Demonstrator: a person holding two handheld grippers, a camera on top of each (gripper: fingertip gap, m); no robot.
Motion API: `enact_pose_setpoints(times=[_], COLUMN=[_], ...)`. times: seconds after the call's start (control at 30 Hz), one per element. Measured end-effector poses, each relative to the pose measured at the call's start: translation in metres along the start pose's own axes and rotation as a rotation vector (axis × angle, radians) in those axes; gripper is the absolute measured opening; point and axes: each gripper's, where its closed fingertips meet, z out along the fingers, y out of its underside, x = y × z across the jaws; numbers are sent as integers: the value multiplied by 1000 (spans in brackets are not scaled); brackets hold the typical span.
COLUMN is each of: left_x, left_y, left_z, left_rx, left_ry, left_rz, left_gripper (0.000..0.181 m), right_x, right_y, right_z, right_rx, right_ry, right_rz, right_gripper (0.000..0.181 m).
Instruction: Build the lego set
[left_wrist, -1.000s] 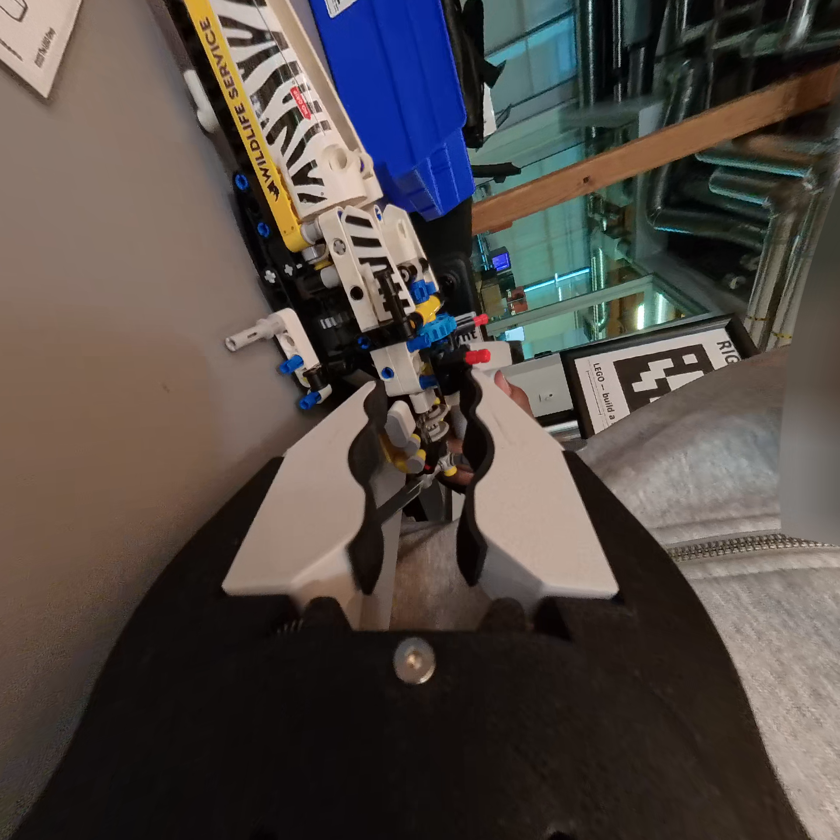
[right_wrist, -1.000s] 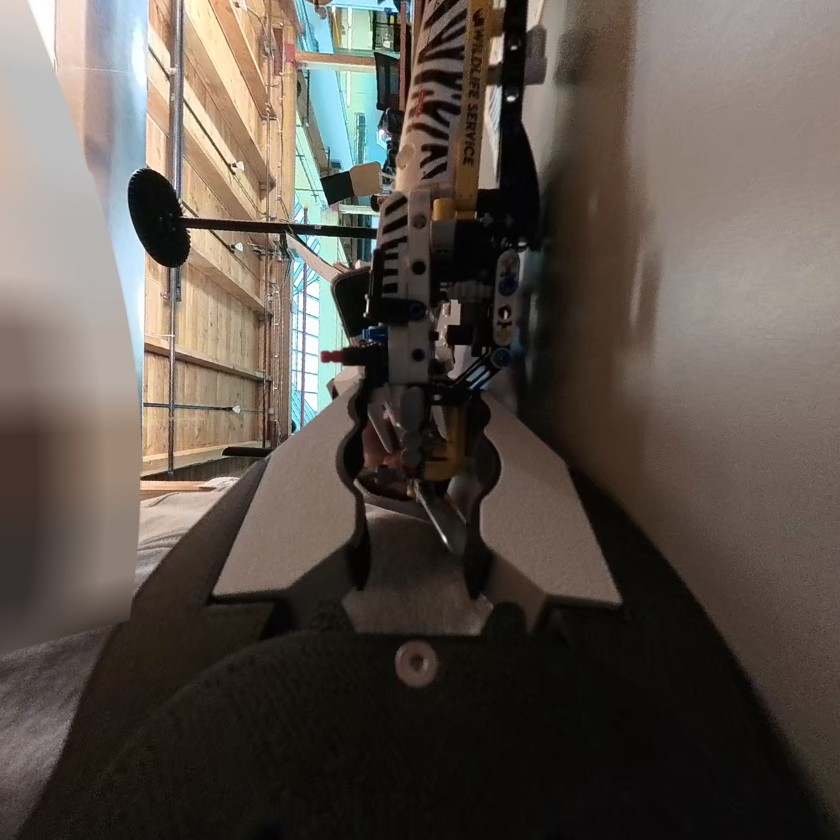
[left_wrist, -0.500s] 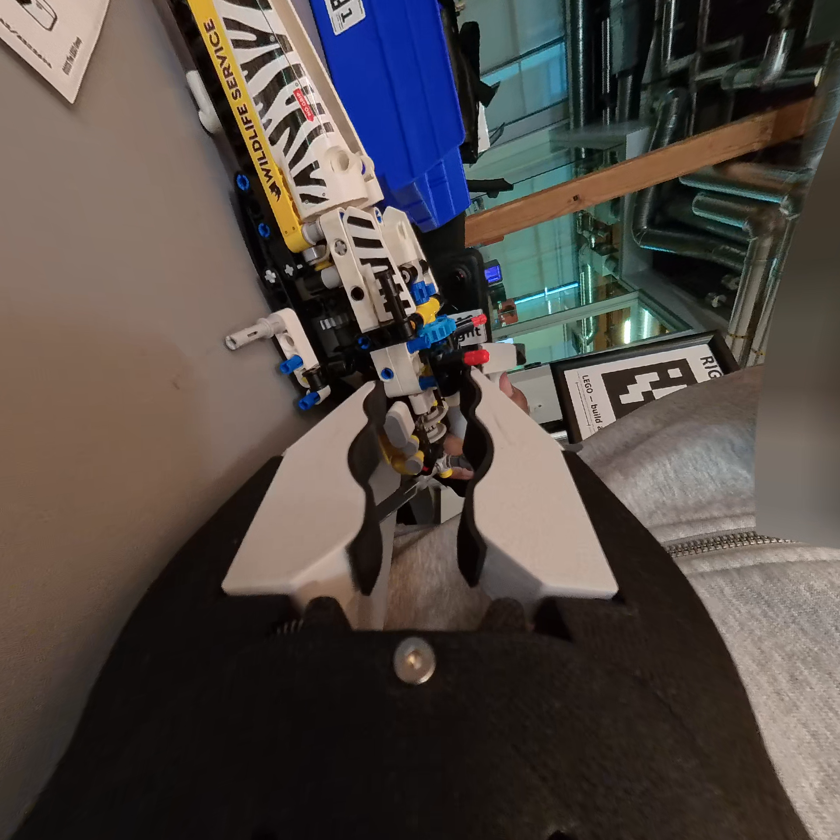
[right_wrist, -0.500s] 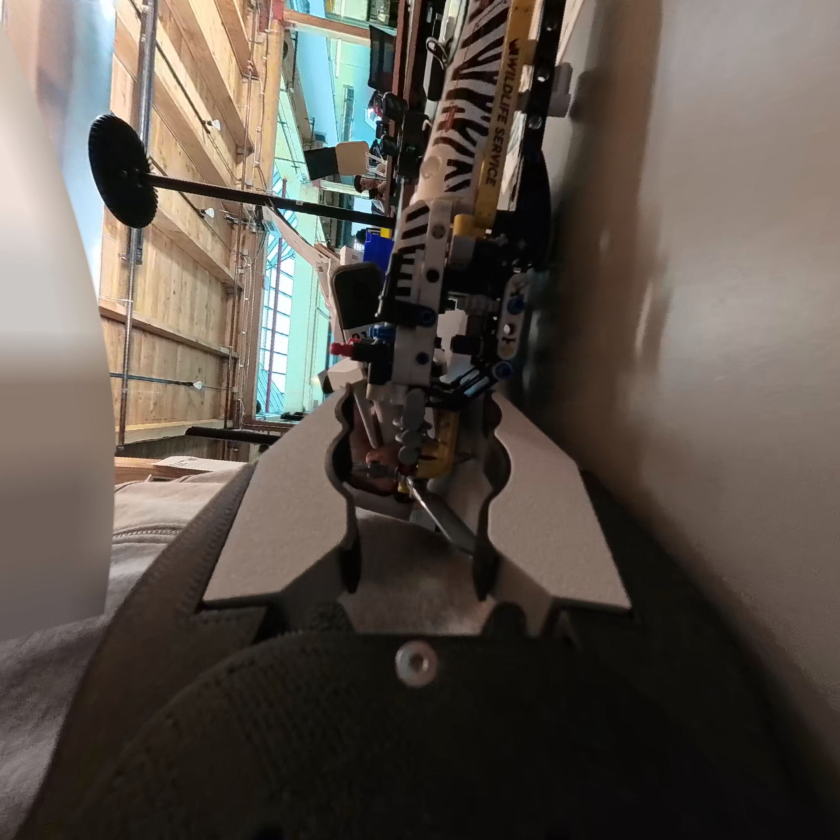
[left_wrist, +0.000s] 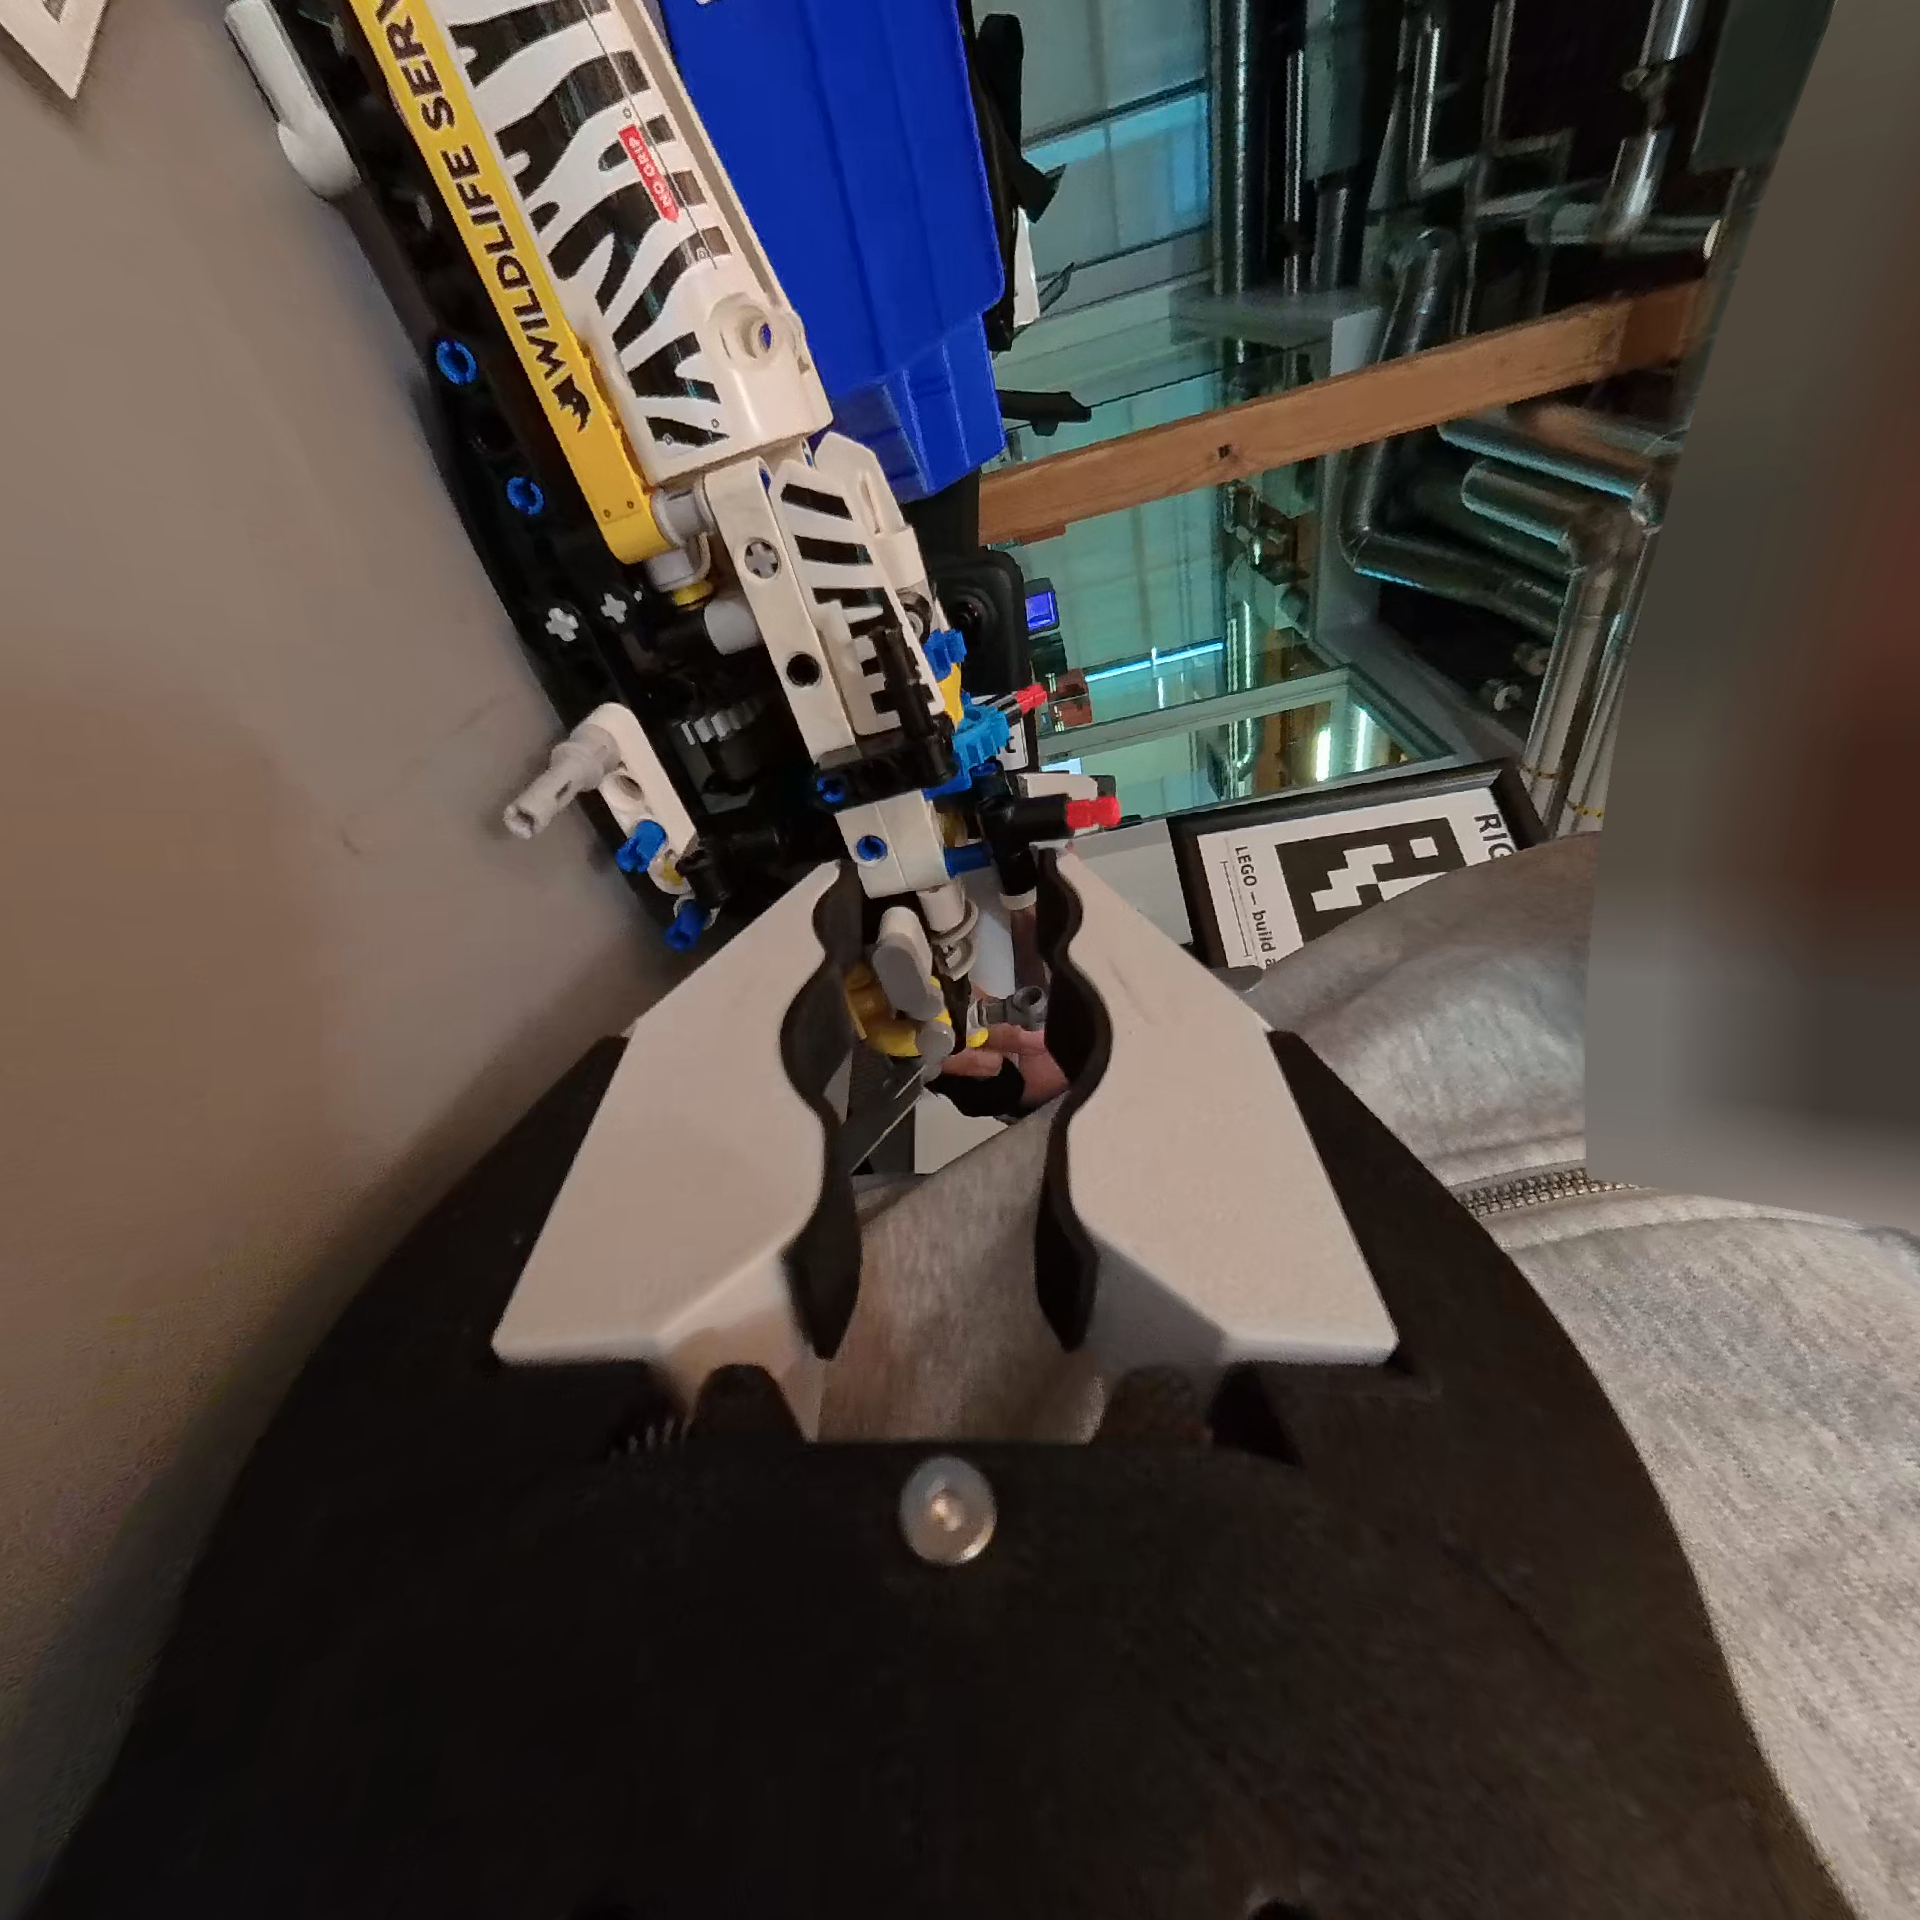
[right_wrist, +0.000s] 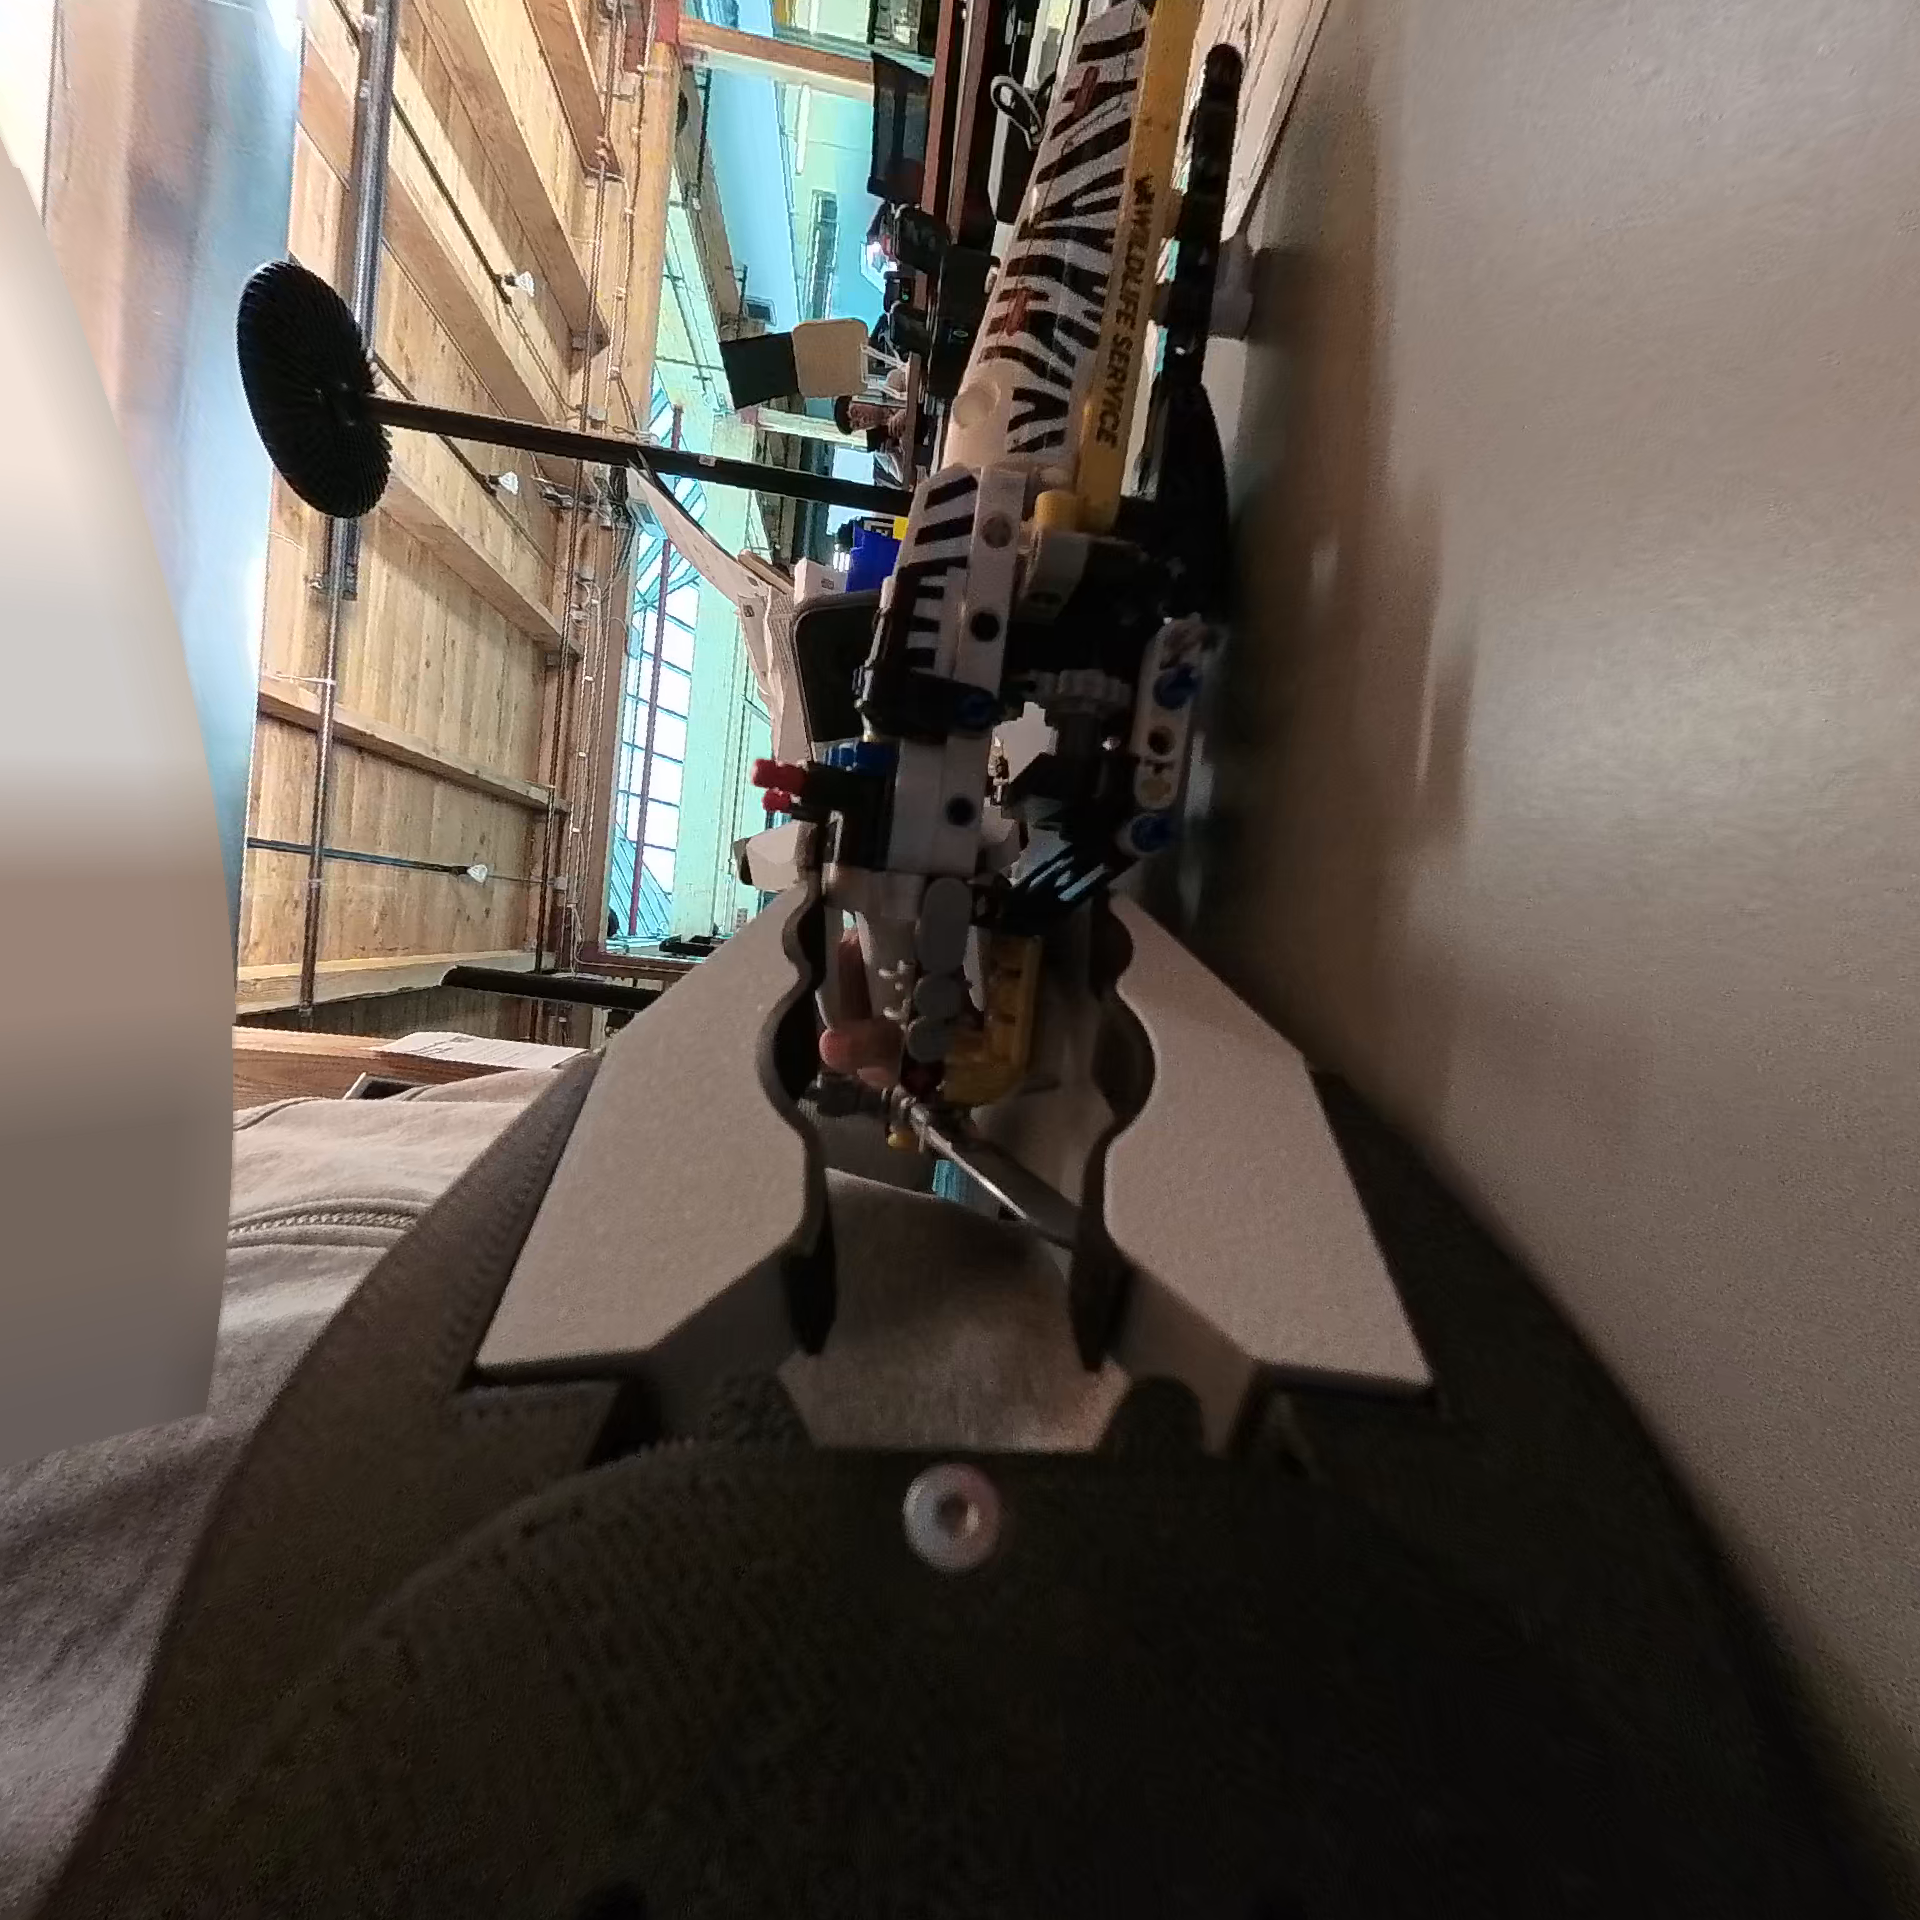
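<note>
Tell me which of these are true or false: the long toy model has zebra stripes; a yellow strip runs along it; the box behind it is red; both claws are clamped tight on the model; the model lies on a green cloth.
1. The lego model has zebra stripes. True.
2. A yellow strip runs along it. True.
3. The box behind it is red. False: the box is blue.
4. Both claws are clamped tight on it. False: the left gripper and right gripper each have spread jaws around the model's near end, with gaps showing.
5. It lies on a green cloth. False: it lies on a plain grey table.
</note>
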Motion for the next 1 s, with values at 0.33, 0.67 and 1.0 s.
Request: enact_pose_setpoints(times=[0.33, 0.67, 1.0], left_x=[-1, -1, -2], left_y=[-1, -1, -1], left_z=[0, 0, 4], left_rx=[15, 18, 38], left_ry=[8, 9, 0], left_rz=[-40, -50, -51], left_gripper=[34, 32, 32], right_x=[1, 1, 1], right_y=[1, 0, -2], right_z=[0, 0, -2], right_rx=[-19, -18, -2], right_ry=[3, 8, 6], right_rz=[-12, -7, 10], right_gripper=[49, 47, 46])
